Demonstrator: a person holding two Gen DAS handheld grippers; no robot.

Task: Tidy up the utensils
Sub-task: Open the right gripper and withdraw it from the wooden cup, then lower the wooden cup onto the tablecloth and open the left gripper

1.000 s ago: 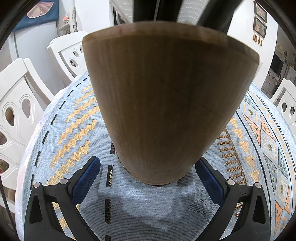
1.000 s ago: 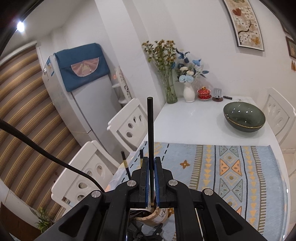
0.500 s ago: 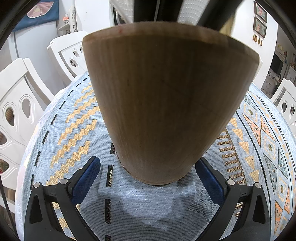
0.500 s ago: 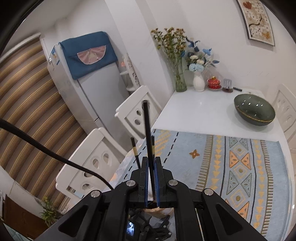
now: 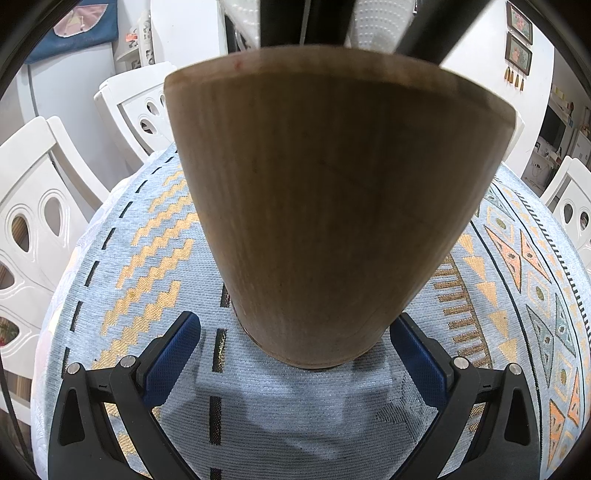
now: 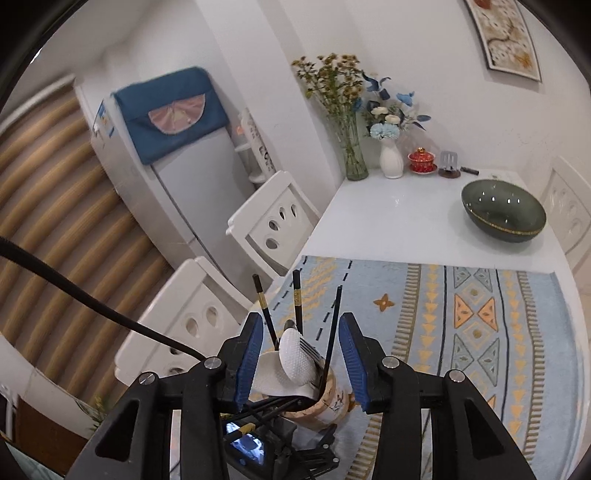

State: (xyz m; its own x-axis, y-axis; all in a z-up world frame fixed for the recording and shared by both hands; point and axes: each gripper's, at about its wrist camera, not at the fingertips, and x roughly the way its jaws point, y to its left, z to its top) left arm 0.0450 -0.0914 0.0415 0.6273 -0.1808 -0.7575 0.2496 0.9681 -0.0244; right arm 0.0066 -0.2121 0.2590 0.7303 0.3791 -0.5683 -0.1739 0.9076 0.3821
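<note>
A tan wooden utensil holder (image 5: 332, 206) stands on the patterned mat (image 5: 140, 266) and fills the left wrist view. Its base sits between the blue pads of my left gripper (image 5: 295, 332), whose jaws stand wide; a gap shows at the left pad. White spoons (image 5: 373, 22) and dark sticks poke out above its rim. In the right wrist view my right gripper (image 6: 301, 325) hovers over the holder (image 6: 332, 398). Its jaws have just been opening. A black chopstick (image 6: 334, 325) leans in the holder between them, untouched, beside two more chopsticks (image 6: 297, 295) and a white spoon (image 6: 295, 354).
A dark green bowl (image 6: 502, 210) sits on the white table beyond the mat (image 6: 480, 314). Flower vases (image 6: 351, 147) and a red lidded cup (image 6: 421, 162) stand at the far wall. White chairs (image 6: 273, 221) line the table's left side, near a fridge (image 6: 177, 177).
My right gripper's jaws have parted and let go of the black chopstick, which now rests in the holder. The left gripper and the holder have not moved.
</note>
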